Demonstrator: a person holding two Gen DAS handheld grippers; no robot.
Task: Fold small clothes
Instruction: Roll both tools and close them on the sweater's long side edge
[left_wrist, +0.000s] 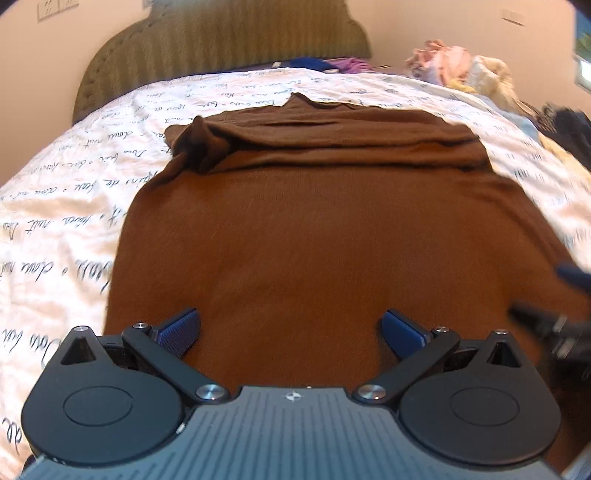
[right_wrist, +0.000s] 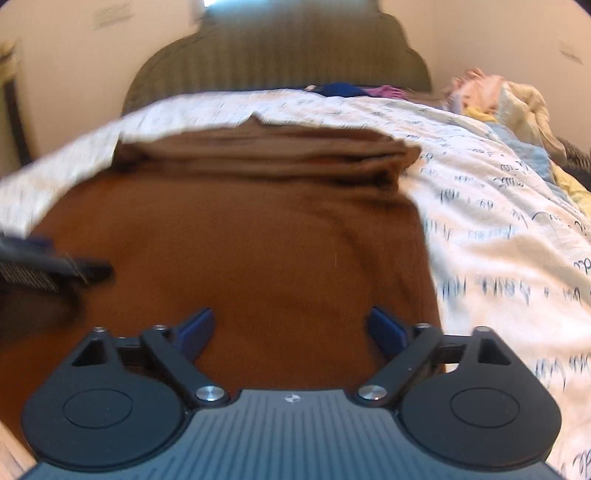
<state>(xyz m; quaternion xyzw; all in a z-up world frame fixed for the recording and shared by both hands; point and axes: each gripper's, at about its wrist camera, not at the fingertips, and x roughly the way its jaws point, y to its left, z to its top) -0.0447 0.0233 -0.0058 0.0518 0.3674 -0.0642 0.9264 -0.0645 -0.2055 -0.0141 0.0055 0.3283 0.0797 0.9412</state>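
Left wrist view: left gripper (left_wrist: 291, 332) spread wide, holding nothing, low over the brown knit garment (left_wrist: 314, 229) laid flat on the white script-print bed cover (left_wrist: 74, 192); far part already bunched. Right wrist view: right gripper (right_wrist: 291, 330) also wide, empty; risk: pinching only one layer or snagging cover, skewing the fold.

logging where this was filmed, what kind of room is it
Most likely a bedroom: a bed with a padded headboard, a script-printed duvet with a brown garment spread on it, and piled clothes.
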